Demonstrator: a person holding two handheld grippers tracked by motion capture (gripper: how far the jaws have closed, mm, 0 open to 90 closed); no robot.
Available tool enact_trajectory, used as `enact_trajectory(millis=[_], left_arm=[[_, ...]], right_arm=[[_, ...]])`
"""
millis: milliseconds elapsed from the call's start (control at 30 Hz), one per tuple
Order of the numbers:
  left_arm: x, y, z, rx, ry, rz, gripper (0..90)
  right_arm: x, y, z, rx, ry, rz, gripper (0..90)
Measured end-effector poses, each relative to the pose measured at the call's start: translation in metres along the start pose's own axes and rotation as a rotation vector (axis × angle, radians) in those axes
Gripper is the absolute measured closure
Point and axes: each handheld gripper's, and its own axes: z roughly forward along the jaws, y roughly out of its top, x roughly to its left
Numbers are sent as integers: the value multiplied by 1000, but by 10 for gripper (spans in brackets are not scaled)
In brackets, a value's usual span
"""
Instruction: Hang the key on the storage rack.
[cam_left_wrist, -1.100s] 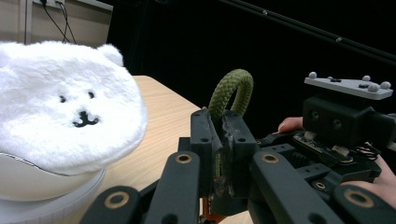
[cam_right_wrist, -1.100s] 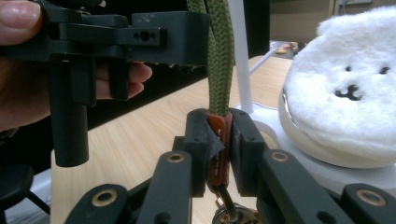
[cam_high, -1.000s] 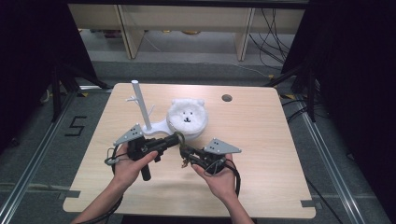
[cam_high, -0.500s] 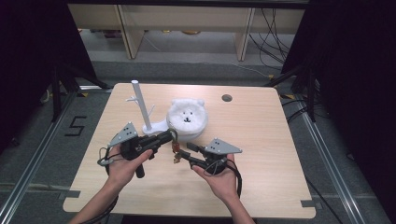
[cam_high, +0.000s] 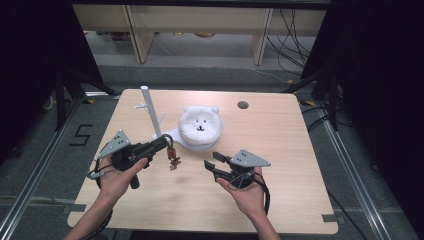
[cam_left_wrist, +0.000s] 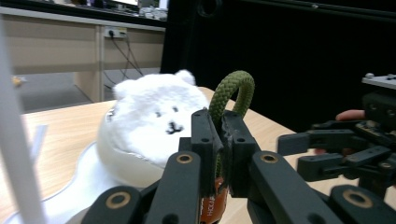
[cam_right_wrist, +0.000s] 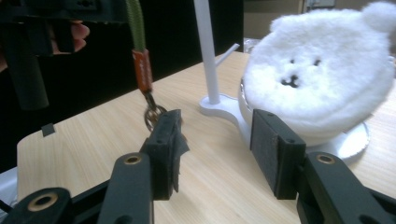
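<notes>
Left gripper (cam_high: 167, 143) fingers pinching green cord loop (cam_left_wrist: 232, 91) of keychain (cam_high: 173, 159), hanging above worktop (cam_high: 280, 130). Right gripper (cam_high: 212, 164) fingers just opening, spread, nothing between; keyring possibly brushing one finger.

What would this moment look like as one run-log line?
left gripper: shut on keychain strap | right gripper: jaws just opened, nothing between | stand: untouched

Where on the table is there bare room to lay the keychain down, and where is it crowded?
Bare wood lies between the left gripper and the right gripper, and along the table's right side past the small hole. It is crowded at the back left, where the white stand and the plush bear sit close behind the hanging keychain.
</notes>
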Motion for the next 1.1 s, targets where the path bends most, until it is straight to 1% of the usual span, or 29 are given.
enact_trajectory(millis=[33,67,100,133,200,233,267,300,333,367,400,433,467,500,533,567,600,633,700,733,767,800,833,867,900,933,1000,1067,1100], left_arm=[[2,0,-3,1,9,-14,843],[4,0,-4,-2,11,-7,843],[6,1,-5,-6,9,-7,843],[9,1,-7,-6,19,-2,843],[13,2,-9,-10,38,14,843],[16,3,-11,-12,47,25,843],[17,3,-12,-13,48,9,843],[19,4,-14,-12,61,23,843],[21,4,-15,-14,63,26,843],[23,5,-16,-12,72,27,843],[25,5,-17,-13,77,27,843],[27,5,-19,-13,82,29,843],[29,6,-20,-7,91,32,843],[30,6,-21,-10,95,28,843],[32,7,-21,-10,100,30,843],[33,7,-22,-12,105,27,843],[36,7,-23,-10,112,27,843],[38,7,-23,-17,113,27,843],[42,8,-25,-11,129,23,843],[43,8,-26,-11,133,23,843],[45,9,-26,-11,137,22,843],[47,9,-26,-12,142,19,843],[49,10,-27,-9,145,13,843],[51,10,-27,-9,147,12,843],[53,10,-26,-8,151,9,843],[55,10,-26,-4,157,9,843],[59,11,-26,-2,165,6,843],[61,12,-26,-2,170,6,843],[62,12,-26,-1,173,4,843]], right_arm=[[-1,-1,-2,3,-5,-10,538],[-3,-2,-3,3,-12,-21,536],[-4,-3,-5,6,-14,-7,536],[-5,-3,-6,3,-12,-19,536],[-6,-5,-9,5,-25,5,535],[-6,-5,-10,5,-25,3,535],[-8,-6,-11,3,-28,-5,535],[-8,-6,-12,0,-28,4,535],[-10,-6,-13,-7,-34,-21,534],[-8,-7,-14,-3,-34,9,534],[-10,-7,-16,-6,-44,-4,534],[-9,-7,-17,-2,-41,14,533],[-11,-7,-18,-6,-53,2,533],[-12,-7,-19,-12,-52,-15,532],[-12,-7,-20,-9,-55,-11,531],[-12,-8,-21,-11,-53,5,531],[-13,-7,-23,-9,-64,-8,530],[-14,-8,-24,-13,-67,7,528],[-15,-9,-25,-26,-68,8,526],[-16,-9,-27,-28,-79,-1,524],[-13,-9,-29,-16,-81,32,524],[-16,-10,-29,-19,-86,5,524],[-17,-10,-30,-24,-84,5,523],[-15,-12,-33,-14,-95,32,522],[-18,-12,-33,-19,-85,16,520],[-18,-13,-33,-28,-89,16,519],[-18,-16,-37,-27,-93,47,518],[-20,-17,-38,-35,-97,34,518],[-19,-18,-39,-34,-100,46,518]])
